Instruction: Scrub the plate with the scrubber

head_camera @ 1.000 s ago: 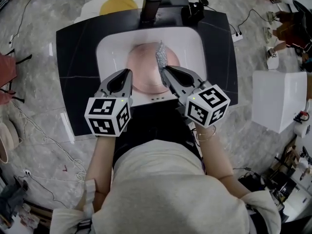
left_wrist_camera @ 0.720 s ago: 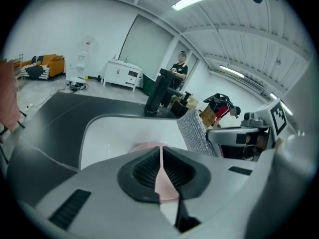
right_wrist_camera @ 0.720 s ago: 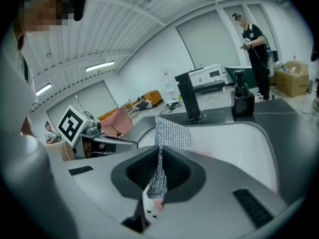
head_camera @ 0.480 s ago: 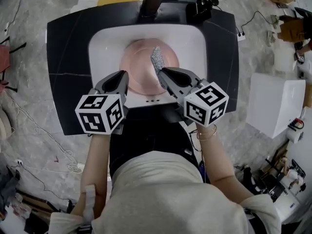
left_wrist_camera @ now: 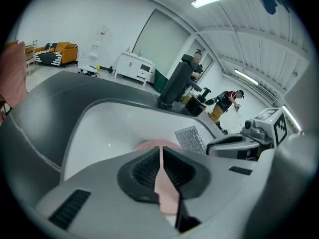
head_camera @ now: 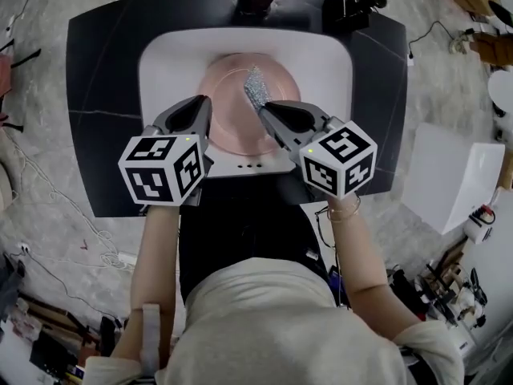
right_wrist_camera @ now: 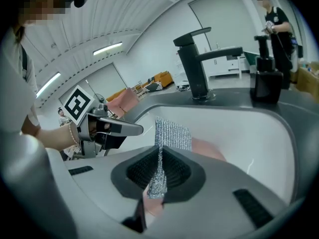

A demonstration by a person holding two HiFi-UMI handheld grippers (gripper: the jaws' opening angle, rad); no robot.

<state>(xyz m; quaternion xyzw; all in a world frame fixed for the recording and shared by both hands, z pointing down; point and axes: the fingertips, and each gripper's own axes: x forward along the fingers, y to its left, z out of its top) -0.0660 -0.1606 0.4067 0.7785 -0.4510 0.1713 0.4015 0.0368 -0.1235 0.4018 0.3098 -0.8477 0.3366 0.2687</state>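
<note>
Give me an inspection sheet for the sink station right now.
Surface: black countertop around a white basin.
Job's things: pink plate in the basin; silver scrubber over it.
Clutter: black pump bottle beside the faucet.
Claws: left claw shut on the plate's rim; right claw shut on the scrubber.
Cables: loose cords on the floor, left.
Surroundings: white box on the floor, right; person standing behind.

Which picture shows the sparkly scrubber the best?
The right gripper view: the scrubber fills the middle, pinched in the right claw. The head view shows it small, over the pink plate; the left gripper view shows part of it.
</note>
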